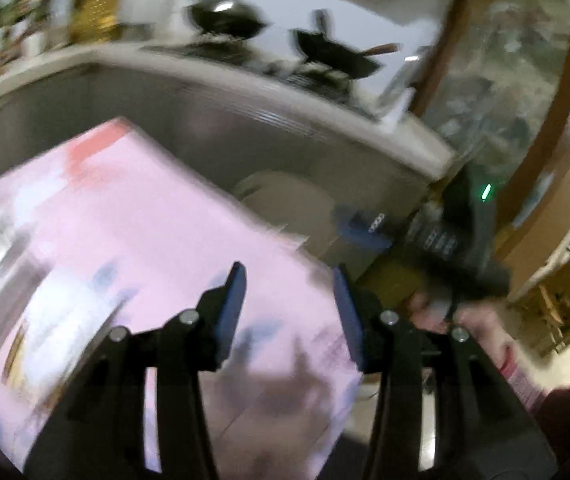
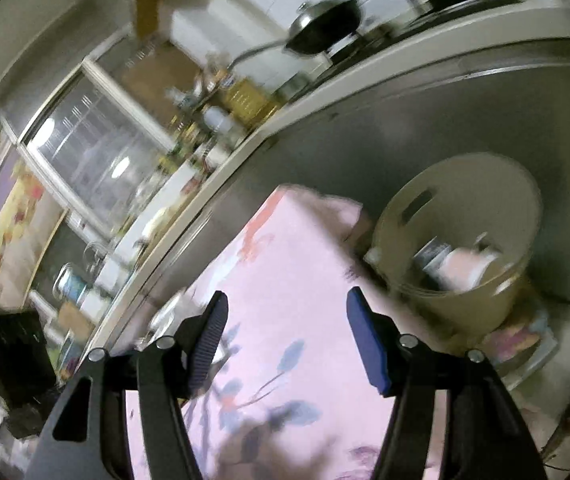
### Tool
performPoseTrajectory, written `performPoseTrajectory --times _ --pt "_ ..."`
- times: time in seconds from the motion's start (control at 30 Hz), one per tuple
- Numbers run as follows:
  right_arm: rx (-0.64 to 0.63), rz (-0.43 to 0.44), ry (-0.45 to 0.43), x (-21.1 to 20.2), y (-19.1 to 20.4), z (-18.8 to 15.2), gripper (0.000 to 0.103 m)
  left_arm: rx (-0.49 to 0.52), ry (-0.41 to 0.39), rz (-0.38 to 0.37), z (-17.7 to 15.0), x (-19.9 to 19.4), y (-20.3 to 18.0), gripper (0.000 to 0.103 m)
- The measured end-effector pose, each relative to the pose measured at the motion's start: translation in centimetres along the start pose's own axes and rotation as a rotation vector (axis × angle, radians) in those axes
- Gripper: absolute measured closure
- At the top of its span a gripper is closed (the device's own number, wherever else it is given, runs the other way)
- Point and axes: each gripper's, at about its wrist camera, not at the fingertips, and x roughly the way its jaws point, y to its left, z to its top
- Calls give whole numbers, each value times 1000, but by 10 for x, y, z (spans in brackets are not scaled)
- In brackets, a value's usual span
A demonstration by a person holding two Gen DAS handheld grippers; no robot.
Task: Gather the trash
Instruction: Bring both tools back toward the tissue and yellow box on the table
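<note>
Kitchen, pink tablecloth [image 2: 285, 264], bin [image 2: 457, 240] by steel counter.
We see left gripper [image 1: 289, 304] and right gripper [image 2: 285, 332] both released, nothing between pads; trash sits in bin.

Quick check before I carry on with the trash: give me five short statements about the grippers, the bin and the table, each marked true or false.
1. The left gripper holds a piece of trash. False: nothing is between its fingers.
2. The right gripper is open and empty. True.
3. The beige bin already has items inside. True.
4. The bin stands on top of the pink tablecloth. False: it stands on the floor beside the table.
5. Dark pans sit on the counter behind. True.
</note>
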Motion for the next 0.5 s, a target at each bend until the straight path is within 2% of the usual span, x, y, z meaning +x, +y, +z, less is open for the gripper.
performPoseTrajectory --times 0.17,0.27,0.33,0.4,0.5 --pt "-52 54 131 42 41 -28 43 -225 25 155 -79 -67 93 60" --pt "-66 92 224 76 62 -42 46 -355 8 241 -110 -100 137 60" --pt "-50 98 279 101 70 -46 50 -426 -21 244 -122 -116 154 60" --pt "-13 104 327 125 73 -50 50 -453 -55 244 -129 -129 163 60" --pt "27 108 401 157 80 -57 50 -428 -76 271 -129 -133 162 60"
